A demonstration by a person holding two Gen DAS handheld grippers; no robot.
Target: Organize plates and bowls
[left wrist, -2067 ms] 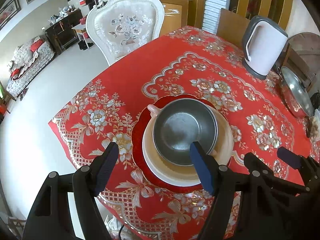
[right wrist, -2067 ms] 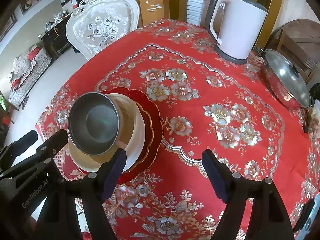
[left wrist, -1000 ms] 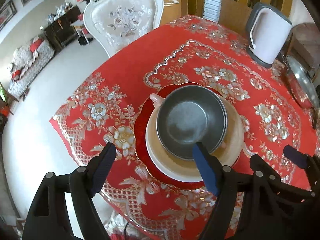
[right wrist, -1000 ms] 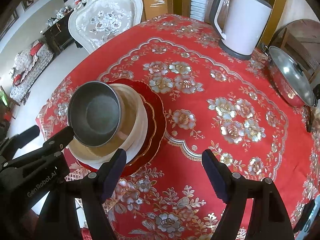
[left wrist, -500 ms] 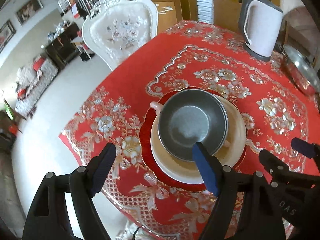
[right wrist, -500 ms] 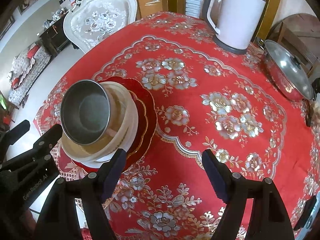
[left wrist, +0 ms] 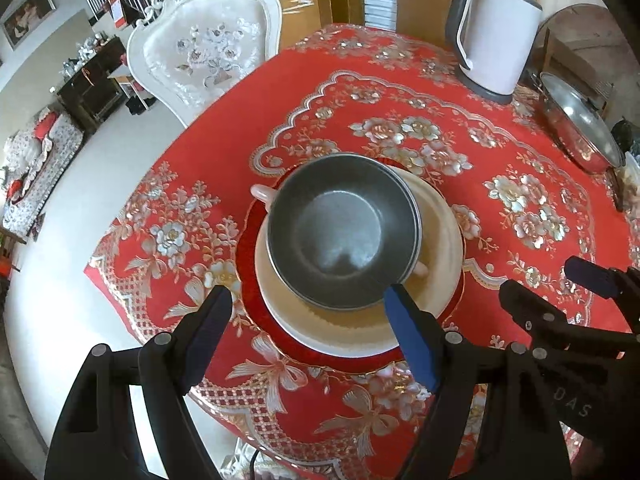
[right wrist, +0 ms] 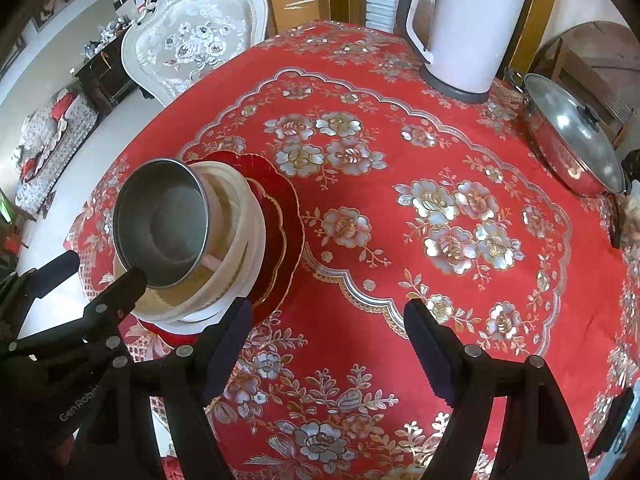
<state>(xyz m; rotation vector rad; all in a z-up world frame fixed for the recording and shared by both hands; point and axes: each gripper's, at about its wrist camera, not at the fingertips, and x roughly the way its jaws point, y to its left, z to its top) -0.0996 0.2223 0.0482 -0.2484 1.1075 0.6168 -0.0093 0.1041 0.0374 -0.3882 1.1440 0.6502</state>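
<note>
A steel bowl (left wrist: pixel 344 232) tops a stack: under it a pale pink bowl (left wrist: pixel 262 193), a cream plate (left wrist: pixel 440 240) and a red plate (left wrist: pixel 248 256) on the red floral tablecloth. My left gripper (left wrist: pixel 306 304) is open just short of the stack, and its right fingertip (left wrist: pixel 394 294) sits at the steel bowl's near rim. The right wrist view shows the steel bowl (right wrist: pixel 160 220), cream plate (right wrist: pixel 248 240) and red plate (right wrist: pixel 290 216) at the left, with the left gripper (right wrist: pixel 102 268) beside them. My right gripper (right wrist: pixel 328 310) is open over bare cloth, right of the stack.
A white kettle (left wrist: pixel 496 40) stands at the table's far side and a lidded steel pan (left wrist: pixel 576 128) at the far right edge. A white ornate chair (left wrist: pixel 208 48) stands behind the table. The stack lies near the table's left edge, above open floor.
Both views have drifted a little and the left gripper now sits slightly nearer the stack. The stack has not moved, and both grippers stay open.
</note>
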